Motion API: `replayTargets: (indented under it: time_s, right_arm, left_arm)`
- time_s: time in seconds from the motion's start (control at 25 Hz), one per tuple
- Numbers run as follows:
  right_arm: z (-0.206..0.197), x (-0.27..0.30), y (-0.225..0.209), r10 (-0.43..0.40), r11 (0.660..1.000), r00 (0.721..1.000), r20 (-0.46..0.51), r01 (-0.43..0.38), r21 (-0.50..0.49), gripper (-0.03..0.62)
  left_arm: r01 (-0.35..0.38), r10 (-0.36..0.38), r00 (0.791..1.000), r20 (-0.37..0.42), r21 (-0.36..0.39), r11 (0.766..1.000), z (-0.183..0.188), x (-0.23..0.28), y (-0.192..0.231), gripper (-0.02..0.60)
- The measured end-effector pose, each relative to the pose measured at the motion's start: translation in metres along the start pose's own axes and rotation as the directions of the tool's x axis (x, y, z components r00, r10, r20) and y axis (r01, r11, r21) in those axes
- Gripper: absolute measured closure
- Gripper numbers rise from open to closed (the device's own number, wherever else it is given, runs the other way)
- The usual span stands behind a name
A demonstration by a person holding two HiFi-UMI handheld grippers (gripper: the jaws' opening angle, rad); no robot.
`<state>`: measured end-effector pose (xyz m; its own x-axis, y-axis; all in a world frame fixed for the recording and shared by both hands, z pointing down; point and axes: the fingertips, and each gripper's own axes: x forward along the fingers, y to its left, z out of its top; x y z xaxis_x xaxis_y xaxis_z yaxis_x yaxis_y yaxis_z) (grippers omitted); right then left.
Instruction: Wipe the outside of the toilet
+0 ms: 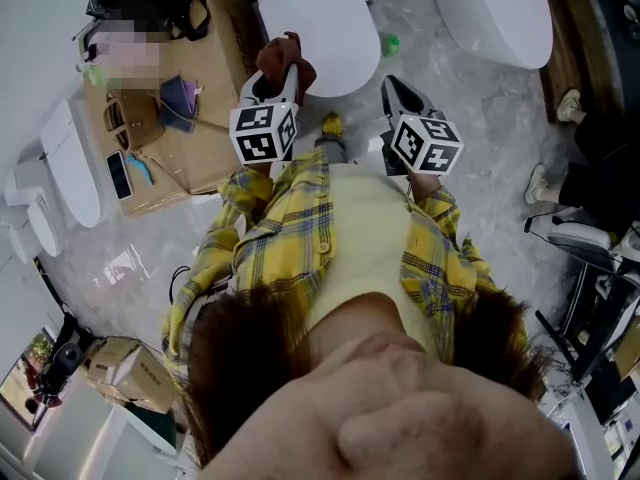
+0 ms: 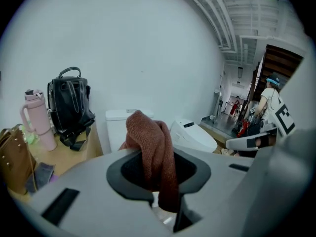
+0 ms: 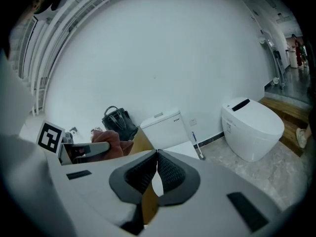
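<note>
While I am looking down in the head view, my left gripper (image 1: 280,80) is pinching the cloth (image 1: 287,56) at the near edge of the toilet (image 1: 325,23), whose long axis is running straight away from me. My right gripper (image 1: 397,88) is hanging off to its side. In the left gripper view, the cloth is drooping between the jaws, the toilet (image 2: 116,127) directly behind. In the right gripper view, the jaws are pressing together on nothing, so I judge the left is nearer for wiping.

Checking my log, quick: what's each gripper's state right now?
Left gripper: shut on the reddish-brown cloth.
Right gripper: shut, empty.
</note>
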<state>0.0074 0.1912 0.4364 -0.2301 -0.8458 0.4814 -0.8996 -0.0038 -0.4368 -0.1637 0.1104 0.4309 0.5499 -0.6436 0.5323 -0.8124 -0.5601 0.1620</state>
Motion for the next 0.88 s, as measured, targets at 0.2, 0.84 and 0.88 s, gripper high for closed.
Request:
replayTargets:
  time_s: [0.2,0.84,0.88]
  right_arm:
    - [0.014,0.033,0.012,0.006,1.0,1.0,-0.019,-0.006,-0.02,0.568]
    - [0.067,0.122,0.016,0.114,0.992,0.992,-0.048,-0.116,-0.056,0.568]
    - [0.071,0.129,0.015,0.126,0.99,0.991,-0.054,-0.13,-0.062,0.568]
  left_arm:
    - [0.0,0.0,1.0,0.008,-0.021,1.0,0.012,0.013,0.028,0.485]
    - [-0.095,0.094,0.994,0.048,0.024,0.995,0.063,0.058,0.074,0.485]
    - [-0.11,0.109,0.993,0.046,0.021,0.994,0.065,0.064,0.078,0.485]
